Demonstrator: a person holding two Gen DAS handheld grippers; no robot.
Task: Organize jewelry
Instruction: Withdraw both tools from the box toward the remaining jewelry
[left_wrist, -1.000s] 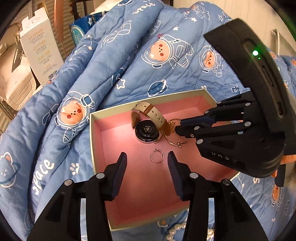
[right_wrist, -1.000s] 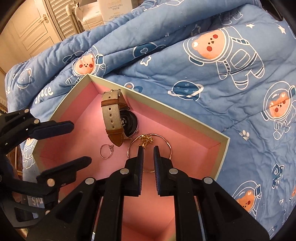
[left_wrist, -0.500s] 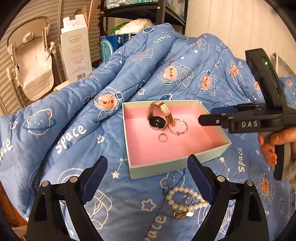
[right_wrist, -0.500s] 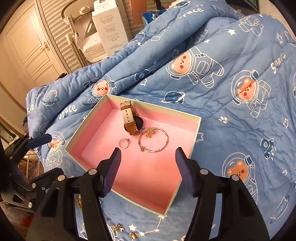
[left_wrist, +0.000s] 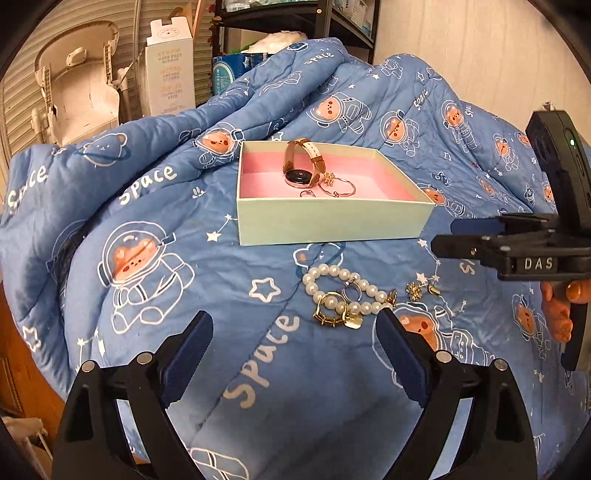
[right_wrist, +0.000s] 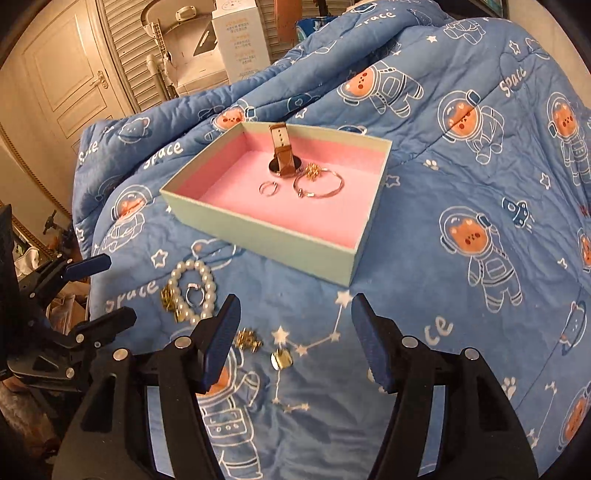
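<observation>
Jewelry: white pearl bracelet (left_wrist: 341, 291), gold charms and earrings (right_wrist: 249, 339) lay loose on blue quilt (left_wrist: 155, 280).
Box (left_wrist: 332, 221): pale-green, pink-lined; held watch (left_wrist: 301, 166), ring, bangle.
Grippers: left (left_wrist: 293, 349), right (right_wrist: 295, 338) pulled back from box, spread wide, empty.
Meaning: next pickup due.

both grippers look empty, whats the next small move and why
Probably lower the left gripper onto the pearl bracelet. Its fingers are open and empty, the bracelet lies on the quilt just ahead, and the box already holds the watch.
</observation>
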